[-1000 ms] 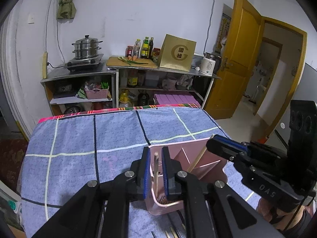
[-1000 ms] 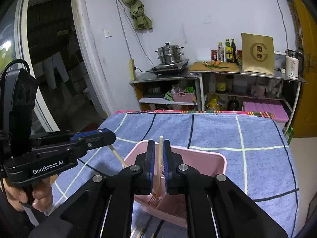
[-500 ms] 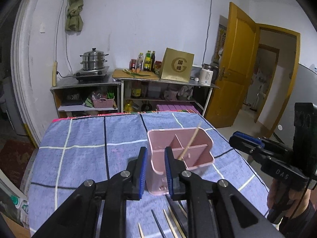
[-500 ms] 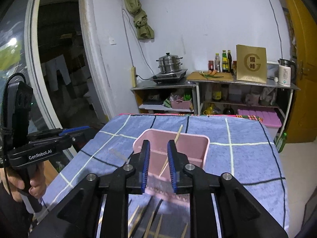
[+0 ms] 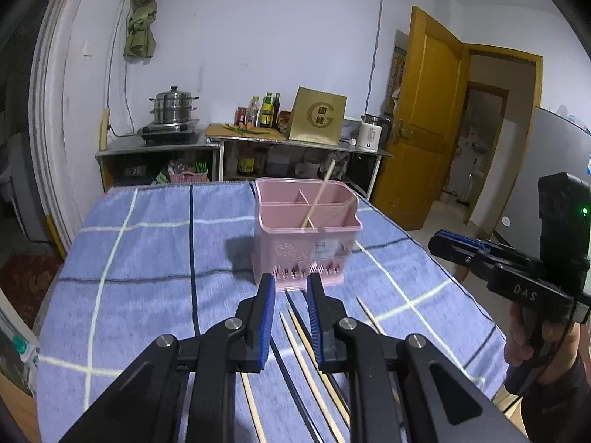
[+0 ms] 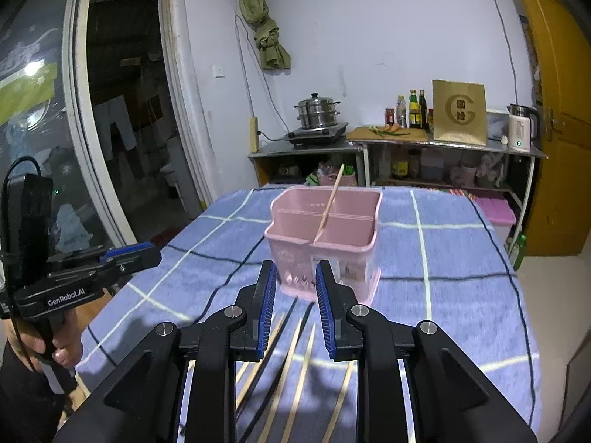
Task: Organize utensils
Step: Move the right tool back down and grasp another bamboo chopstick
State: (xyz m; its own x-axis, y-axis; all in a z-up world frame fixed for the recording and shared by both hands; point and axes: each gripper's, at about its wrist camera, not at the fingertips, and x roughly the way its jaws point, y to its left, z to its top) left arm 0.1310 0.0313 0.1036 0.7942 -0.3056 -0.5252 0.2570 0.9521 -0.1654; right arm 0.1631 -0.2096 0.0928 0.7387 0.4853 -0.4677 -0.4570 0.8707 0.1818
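We are looking along two handheld grippers over a table covered in a blue checked cloth [image 5: 147, 251]. A pink utensil caddy [image 5: 306, 236] is standing upright on the cloth near the middle of the table, divided inside into compartments. One pale wooden chopstick [image 5: 318, 195] is leaning in it, tilted, its tip rising above the rim; in the left wrist view a second pale stick seems to be resting lower against the right side, though it is blurred. Our left gripper [image 5: 290, 288] is hovering just in front of the caddy, its blue-padded fingers [image 5: 266, 317] standing slightly apart with nothing between them. Our right gripper [image 6: 295, 280] is hovering likewise before the caddy, its jaws spread a little wider and also gripping nothing. On the cloth beneath and just ahead of both grippers, loose chopsticks [image 6: 291, 369] are lying side by side, some pale wood and some black, pointing roughly toward the caddy and apart from it. In the right wrist view a hand [image 6: 40, 343] is gripping the left gripper's handle at the left edge. Behind the table, a steel steamer pot [image 5: 173, 105] is sitting on a burner on a metal shelf beside bottles and a gold box [image 5: 317, 116], and a yellow wooden door [image 5: 424, 118] is standing open at the right.
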